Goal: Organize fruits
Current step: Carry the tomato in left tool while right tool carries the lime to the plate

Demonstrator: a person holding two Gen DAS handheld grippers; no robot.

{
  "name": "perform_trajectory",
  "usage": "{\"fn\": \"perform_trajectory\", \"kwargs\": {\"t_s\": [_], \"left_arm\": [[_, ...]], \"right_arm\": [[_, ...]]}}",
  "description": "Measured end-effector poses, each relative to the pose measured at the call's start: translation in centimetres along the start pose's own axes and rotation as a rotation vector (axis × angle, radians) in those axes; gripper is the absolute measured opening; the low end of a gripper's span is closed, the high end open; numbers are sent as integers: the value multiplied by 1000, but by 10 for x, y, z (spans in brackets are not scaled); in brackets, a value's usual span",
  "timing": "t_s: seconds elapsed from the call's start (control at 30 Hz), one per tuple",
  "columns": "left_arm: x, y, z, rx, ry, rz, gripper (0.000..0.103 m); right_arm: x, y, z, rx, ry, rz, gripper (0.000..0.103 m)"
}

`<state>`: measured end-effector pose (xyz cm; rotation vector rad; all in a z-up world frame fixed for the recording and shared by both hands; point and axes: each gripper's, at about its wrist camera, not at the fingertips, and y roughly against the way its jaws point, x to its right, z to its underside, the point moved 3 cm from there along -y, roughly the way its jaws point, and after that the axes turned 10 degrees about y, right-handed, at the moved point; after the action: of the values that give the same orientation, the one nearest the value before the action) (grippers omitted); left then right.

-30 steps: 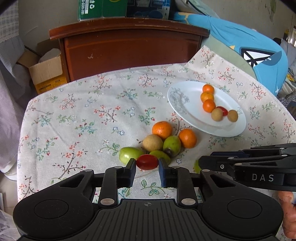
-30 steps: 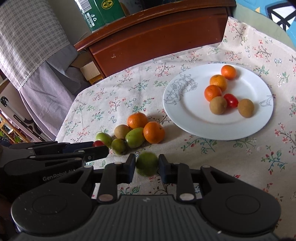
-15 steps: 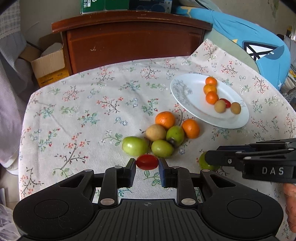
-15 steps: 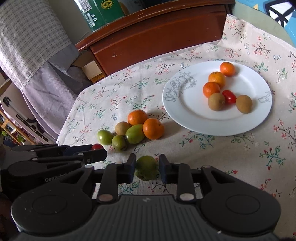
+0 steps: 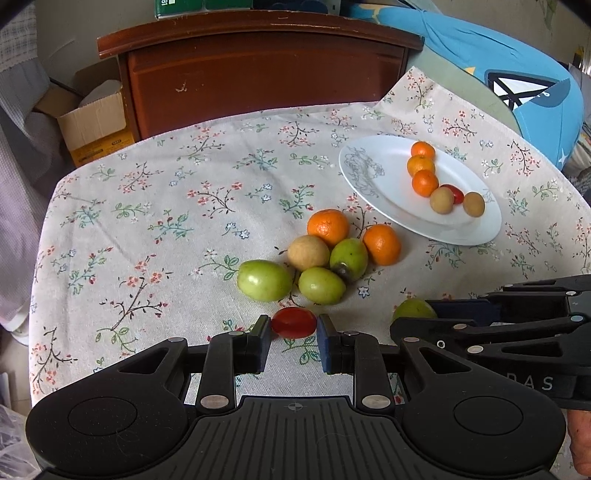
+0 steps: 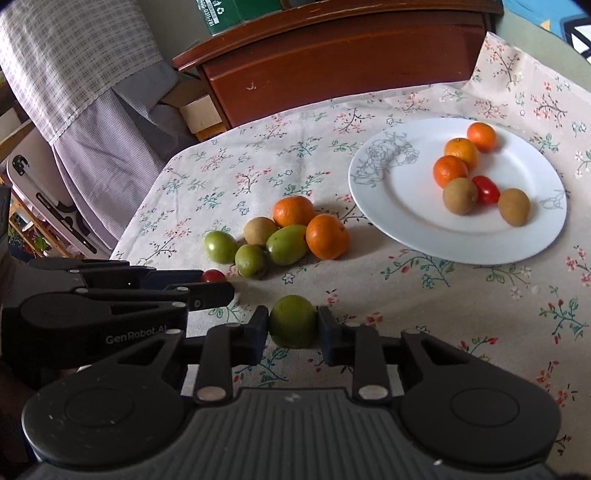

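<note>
Both grippers are loaded here: the left gripper [image 5: 294, 341] is clamped on a red cherry tomato [image 5: 294, 323], and the right gripper [image 6: 291, 334] has a green fruit [image 6: 293, 321] between its pads, jaws closing on it, pads touching both flanks. Each fruit sits just above the floral tablecloth [image 5: 166, 206], on the near side of the loose pile of oranges and green fruits [image 5: 317, 254]. The white plate [image 6: 391, 206] waits far right, already carrying three oranges, two brown fruits and one red tomato.

To do this well, I'd say squeeze lightly, the tomato is soft and will likely split under pressure. Lift both clear of the pile before swinging right, and send one hand at a time so the grippers don't knock together. Set the tomato beside its red mate, and give the green fruit bare plate so it won't roll.

Writing: "GenRobot.AI" on the left gripper's side, seen from the right wrist; "DAS" on the right gripper, the letters before it hidden; the green box [image 6: 236, 11] at the far edge shows a recycling mark, its text too small to read
</note>
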<state>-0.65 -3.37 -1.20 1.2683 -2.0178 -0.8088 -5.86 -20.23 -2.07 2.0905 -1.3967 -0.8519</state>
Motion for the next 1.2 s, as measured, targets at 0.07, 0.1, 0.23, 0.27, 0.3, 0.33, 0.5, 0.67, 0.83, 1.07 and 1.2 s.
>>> {"fn": "perform_trajectory", "kwargs": {"t_s": [0.07, 0.1, 0.23, 0.27, 0.3, 0.33, 0.5, 0.67, 0.83, 1.07, 1.2], "left_arm": [[2, 1, -1, 4, 4, 1, 24], [3, 3, -2, 9, 6, 2, 24], [15, 11, -15, 53, 5, 22, 24], [20, 14, -19, 64, 9, 35, 24], [24, 17, -24, 74, 14, 51, 24], [29, 19, -28, 83, 17, 65, 24], [53, 32, -47, 132, -4, 97, 24], [72, 43, -64, 159, -36, 141, 24], [84, 40, -81, 165, -79, 163, 24], [93, 16, -97, 137, -128, 172, 24], [94, -1, -100, 113, -116, 188, 24]], "right_arm": [[1, 1, -1, 2, -9, 11, 28], [2, 2, -1, 5, -15, 19, 28], [9, 13, -10, 38, -49, 36, 28], [11, 17, -13, 51, -53, 45, 28], [13, 21, -16, 65, -58, 53, 28], [16, 26, -20, 80, -63, 61, 28], [27, 52, -42, 141, -72, 97, 28], [38, 77, -67, 202, -30, 129, 28], [60, 89, -80, 212, -21, 159, 28], [107, 82, -84, 197, -172, 167, 28], [122, 73, -84, 184, -208, 169, 28]]}}
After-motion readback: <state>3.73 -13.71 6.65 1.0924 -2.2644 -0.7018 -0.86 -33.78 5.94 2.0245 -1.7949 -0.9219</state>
